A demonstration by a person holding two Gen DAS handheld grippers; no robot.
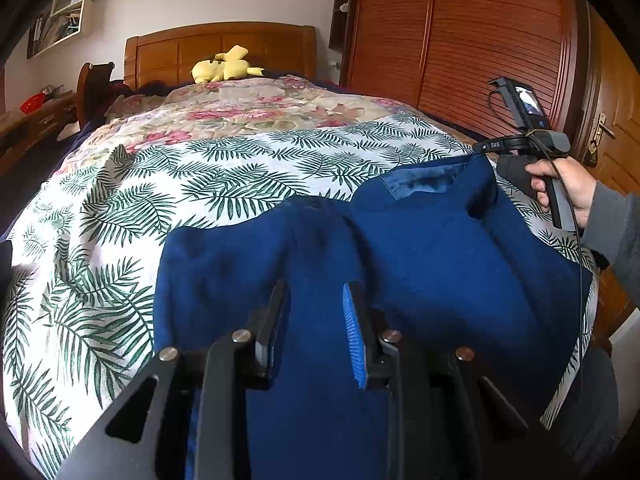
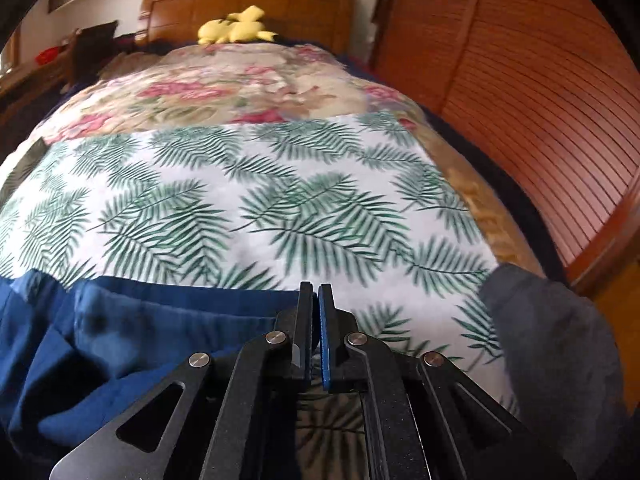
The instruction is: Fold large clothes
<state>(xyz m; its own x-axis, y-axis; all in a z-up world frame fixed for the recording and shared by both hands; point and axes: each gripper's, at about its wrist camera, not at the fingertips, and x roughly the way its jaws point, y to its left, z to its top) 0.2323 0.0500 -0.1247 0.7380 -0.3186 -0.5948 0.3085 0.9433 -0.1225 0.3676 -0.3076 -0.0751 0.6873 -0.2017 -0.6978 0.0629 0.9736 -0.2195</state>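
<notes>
A dark blue garment [image 1: 440, 248] lies across the near end of the bed, bunched into ridges. My left gripper [image 1: 315, 286] is shut on a raised fold of it, with cloth filling the gap between the fingers. At the far right, a hand [image 1: 560, 184] holds my right gripper [image 1: 478, 147], whose tip meets the garment's lifted corner beside a satin lining patch. In the right wrist view the right gripper [image 2: 316, 286] has its jaws pressed together at the upper edge of the blue garment [image 2: 120, 340]. The pinched cloth itself is barely visible.
The bed carries a palm-leaf sheet [image 1: 200, 168] over a floral quilt [image 1: 240, 112]. A yellow plush toy [image 1: 224, 66] rests by the wooden headboard. A slatted wooden wardrobe [image 1: 480, 40] runs along the right side. A grey sleeve [image 2: 552, 340] shows at the right.
</notes>
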